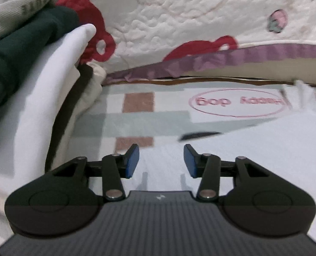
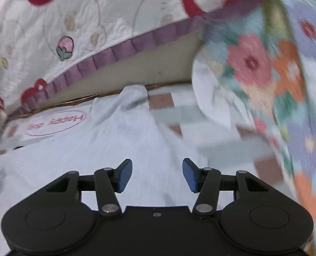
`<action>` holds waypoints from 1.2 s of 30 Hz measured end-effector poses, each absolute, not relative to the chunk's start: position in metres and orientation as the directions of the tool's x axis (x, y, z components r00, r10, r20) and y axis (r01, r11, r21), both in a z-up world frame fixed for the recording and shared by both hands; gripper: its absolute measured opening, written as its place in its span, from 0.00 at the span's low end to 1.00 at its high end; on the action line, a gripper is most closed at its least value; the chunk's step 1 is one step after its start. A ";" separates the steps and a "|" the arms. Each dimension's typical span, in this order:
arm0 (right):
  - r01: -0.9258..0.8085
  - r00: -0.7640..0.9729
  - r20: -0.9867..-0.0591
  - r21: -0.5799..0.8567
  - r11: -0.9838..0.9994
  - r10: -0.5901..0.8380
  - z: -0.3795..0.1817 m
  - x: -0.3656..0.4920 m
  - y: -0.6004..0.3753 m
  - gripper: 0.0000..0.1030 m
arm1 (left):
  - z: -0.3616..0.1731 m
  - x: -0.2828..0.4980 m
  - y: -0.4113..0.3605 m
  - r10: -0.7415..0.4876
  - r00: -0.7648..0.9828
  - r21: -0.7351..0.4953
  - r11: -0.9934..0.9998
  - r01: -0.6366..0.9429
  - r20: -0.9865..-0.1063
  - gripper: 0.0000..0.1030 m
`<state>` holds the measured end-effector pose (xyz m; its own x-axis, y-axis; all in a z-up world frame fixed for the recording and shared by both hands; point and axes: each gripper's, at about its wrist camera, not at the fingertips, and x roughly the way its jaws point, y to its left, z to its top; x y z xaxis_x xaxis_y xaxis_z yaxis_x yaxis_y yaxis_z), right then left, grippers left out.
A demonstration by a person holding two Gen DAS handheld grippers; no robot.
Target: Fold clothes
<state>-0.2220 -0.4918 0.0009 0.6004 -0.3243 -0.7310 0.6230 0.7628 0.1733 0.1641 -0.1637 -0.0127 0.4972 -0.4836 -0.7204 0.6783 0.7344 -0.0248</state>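
Both tongs, left tongs and right tongs, hover spread apart, empty, low over the pale garment

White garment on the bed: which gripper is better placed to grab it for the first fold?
Right, probably. The right gripper is open directly over the white garment, facing its raised fold. The left gripper, also open, sits near the garment's edge beside the stacked clothes.

Home bedroom: quilted strawberry bedspread, floral blanket.
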 end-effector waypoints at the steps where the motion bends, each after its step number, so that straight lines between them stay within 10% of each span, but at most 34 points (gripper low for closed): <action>1: 0.636 0.602 -0.729 0.190 0.748 -0.326 -0.004 -0.240 -0.481 0.56 | -0.008 0.157 -0.159 -0.495 0.473 -0.057 0.732 0.679 -0.729 0.45; 24: 0.831 0.494 -0.820 0.347 0.436 -0.288 -0.098 -0.508 -0.400 0.64 | -0.014 -0.228 -0.265 -0.710 -0.279 -0.293 -0.106 0.950 -0.647 0.43; 26: 0.823 0.509 -0.820 0.376 0.425 -0.261 -0.102 -0.506 -0.398 0.55 | -0.020 -0.222 -0.262 -0.704 -0.306 -0.326 -0.112 0.939 -0.640 0.43; 29: 0.835 0.485 -0.828 0.342 0.431 -0.282 -0.088 -0.498 -0.393 0.12 | -0.029 -0.213 -0.261 -0.697 -0.277 -0.302 -0.090 0.949 -0.661 0.43; 36: 0.831 0.504 -0.799 0.344 0.436 -0.329 -0.047 -0.484 -0.379 0.04 | -0.035 -0.206 -0.258 -0.717 -0.247 -0.275 -0.080 0.958 -0.652 0.43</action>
